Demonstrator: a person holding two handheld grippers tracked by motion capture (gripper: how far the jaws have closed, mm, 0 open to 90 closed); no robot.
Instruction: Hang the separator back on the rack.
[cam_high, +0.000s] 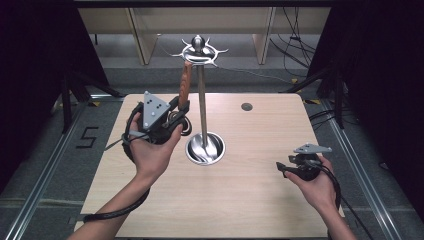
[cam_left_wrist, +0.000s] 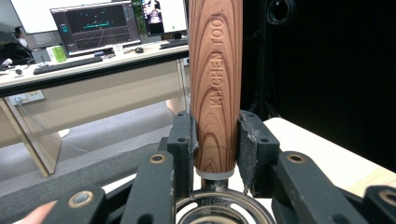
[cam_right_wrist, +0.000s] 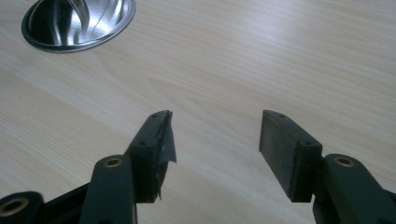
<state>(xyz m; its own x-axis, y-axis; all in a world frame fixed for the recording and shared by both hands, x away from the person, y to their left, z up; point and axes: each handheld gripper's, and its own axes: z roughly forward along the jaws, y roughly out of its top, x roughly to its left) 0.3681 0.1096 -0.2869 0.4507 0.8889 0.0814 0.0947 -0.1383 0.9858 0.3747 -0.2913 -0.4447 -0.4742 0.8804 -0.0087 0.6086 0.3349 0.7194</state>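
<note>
The right gripper (cam_right_wrist: 212, 135) sits lowest and nearest, jaws spread over bare table (cam_right_wrist: 280, 56), nothing between them. Farther in, the left gripper (cam_left_wrist: 215, 140) pinches the wooden handle (cam_left_wrist: 215, 84) of a kitchen utensil near its lower end, handle rising upright above the fingers, a steel ferrule just below them. Beyond stands the steel stand (cam_high: 202, 100), its round base (cam_high: 205, 149) beside the left hand, hooks (cam_high: 199, 51) above. With so low a grip, the tall handle could likely pivot or slip, or knock the stand.

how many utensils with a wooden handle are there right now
1. The wooden-handled utensil is clamped upright in the left gripper, beside the steel rack. Its lower end is hidden.
</note>
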